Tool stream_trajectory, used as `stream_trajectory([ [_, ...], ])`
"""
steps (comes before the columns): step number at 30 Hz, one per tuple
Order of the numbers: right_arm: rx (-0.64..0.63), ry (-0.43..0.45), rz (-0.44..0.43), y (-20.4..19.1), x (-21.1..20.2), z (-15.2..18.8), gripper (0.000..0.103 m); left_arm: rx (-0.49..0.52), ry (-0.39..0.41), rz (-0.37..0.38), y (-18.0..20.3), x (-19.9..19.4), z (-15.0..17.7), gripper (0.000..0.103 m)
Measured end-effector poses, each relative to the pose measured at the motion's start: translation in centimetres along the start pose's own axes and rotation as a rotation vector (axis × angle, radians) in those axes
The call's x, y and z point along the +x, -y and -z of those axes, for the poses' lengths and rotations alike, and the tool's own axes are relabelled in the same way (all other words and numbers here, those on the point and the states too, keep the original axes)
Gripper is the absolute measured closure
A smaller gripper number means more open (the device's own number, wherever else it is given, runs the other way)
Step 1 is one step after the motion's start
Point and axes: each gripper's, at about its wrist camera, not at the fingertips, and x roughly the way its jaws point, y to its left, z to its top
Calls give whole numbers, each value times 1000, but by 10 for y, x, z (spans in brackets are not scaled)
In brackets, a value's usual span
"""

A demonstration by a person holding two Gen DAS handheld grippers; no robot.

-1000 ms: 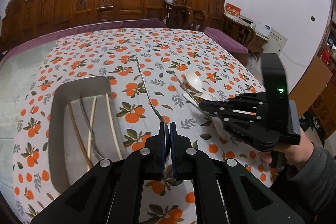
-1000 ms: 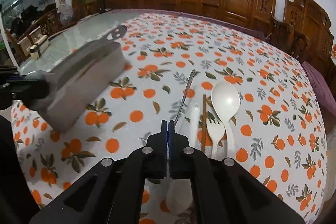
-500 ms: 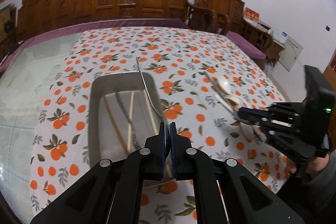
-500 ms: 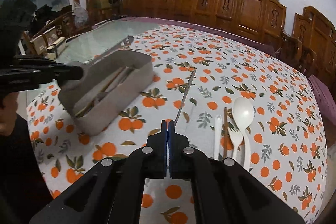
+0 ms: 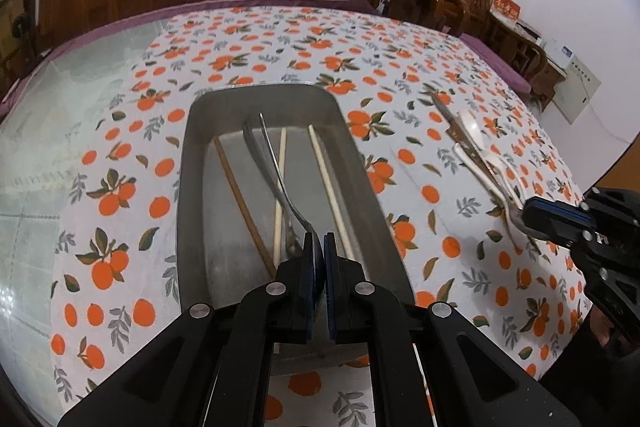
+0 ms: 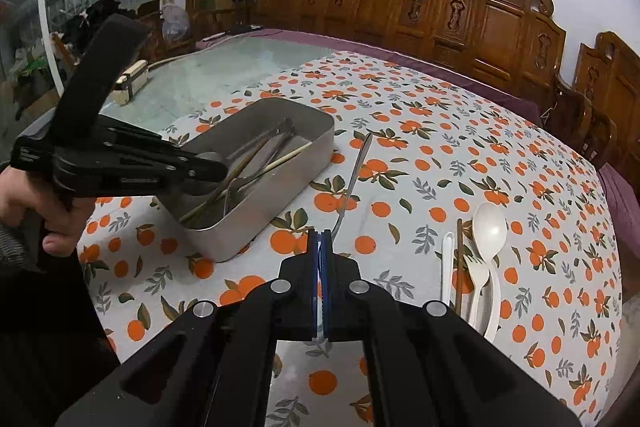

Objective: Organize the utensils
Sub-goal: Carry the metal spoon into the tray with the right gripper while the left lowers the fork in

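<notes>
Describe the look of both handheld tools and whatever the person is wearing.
Both tools are matte black plastic with angular linkage arms, silver pivot bolts and blue pads lining the finger tips. Left tool; right tool. The left tool's body carries a tall black block on top. A dark grey knit sleeve covers the left wrist. No cables visible.

Even indoor light, fisheye-warped edges, slight blur
</notes>
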Motion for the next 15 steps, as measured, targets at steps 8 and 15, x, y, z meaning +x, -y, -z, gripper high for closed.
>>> stream_trajectory([
  [8,-11,-15,-8,-21,4,-8,101,-24,10,-2,-11,-5,-2,99],
  [15,-18,-10,-37,-38,12,-26,101,-30,56,-22,-22,-24,-4,99],
])
